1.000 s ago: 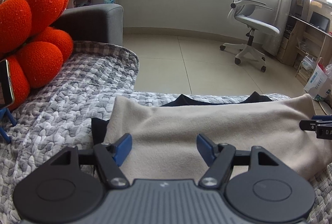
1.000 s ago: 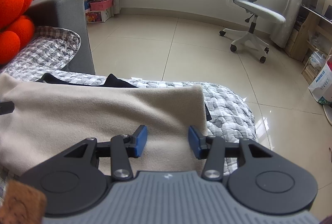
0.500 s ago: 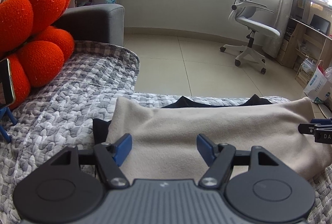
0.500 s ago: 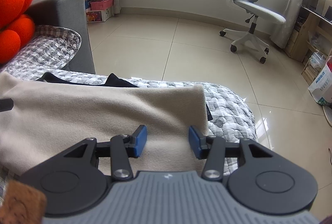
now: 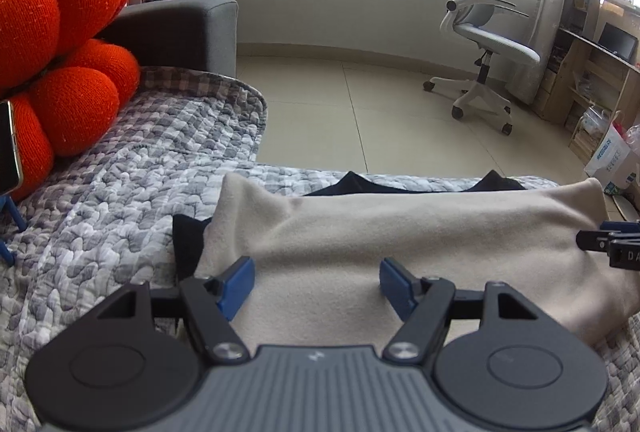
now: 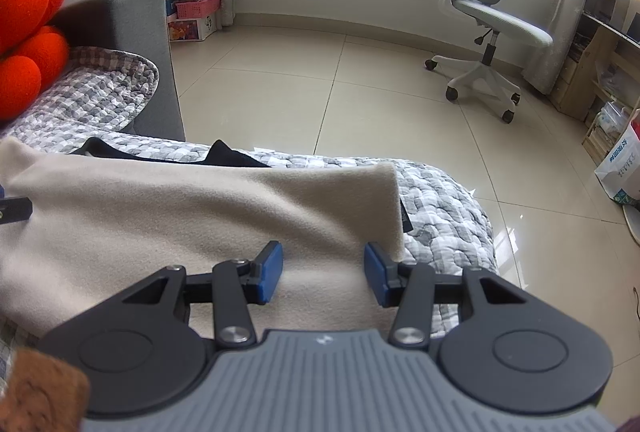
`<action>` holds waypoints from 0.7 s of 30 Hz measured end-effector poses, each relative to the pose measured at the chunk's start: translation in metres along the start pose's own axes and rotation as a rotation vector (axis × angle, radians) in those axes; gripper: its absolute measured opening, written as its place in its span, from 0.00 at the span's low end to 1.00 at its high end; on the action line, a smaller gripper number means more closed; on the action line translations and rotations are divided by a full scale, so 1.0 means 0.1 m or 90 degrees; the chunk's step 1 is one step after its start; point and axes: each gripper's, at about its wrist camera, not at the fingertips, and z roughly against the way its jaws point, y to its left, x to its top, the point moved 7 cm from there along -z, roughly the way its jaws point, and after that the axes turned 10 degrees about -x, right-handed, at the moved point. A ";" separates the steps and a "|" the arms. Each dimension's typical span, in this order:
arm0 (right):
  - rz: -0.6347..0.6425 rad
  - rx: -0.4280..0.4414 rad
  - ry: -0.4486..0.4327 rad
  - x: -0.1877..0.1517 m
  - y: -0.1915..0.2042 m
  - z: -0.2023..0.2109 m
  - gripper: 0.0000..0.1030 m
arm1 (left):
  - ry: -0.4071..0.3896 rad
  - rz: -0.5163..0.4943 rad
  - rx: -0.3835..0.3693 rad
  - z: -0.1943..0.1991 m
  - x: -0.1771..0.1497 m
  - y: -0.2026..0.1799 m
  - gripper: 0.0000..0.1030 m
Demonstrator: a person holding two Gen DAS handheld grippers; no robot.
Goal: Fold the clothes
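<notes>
Beige garment (image 5: pixel 420 244) spread flat across the grey quilt (image 5: pixel 120 199), black cloth (image 5: pixel 188 244) peeking from under it.

Hovered just above its near edge with left gripper (image 5: pixel 316 282) toward the left end and right gripper (image 6: pixel 323 272) at the right corner; both released, pads apart, nothing pinched.

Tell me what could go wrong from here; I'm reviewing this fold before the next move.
1. Both the left gripper and right gripper are open over the beige garment, so closing may pinch only its top layer.
2. The black garment underneath may get dragged along.
3. The garment's right corner lies near the sofa's edge and could slip off.
</notes>
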 end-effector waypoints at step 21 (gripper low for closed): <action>-0.002 0.041 -0.024 0.06 0.09 0.11 0.49 | -0.010 -0.009 -0.018 0.02 0.01 -0.09 0.70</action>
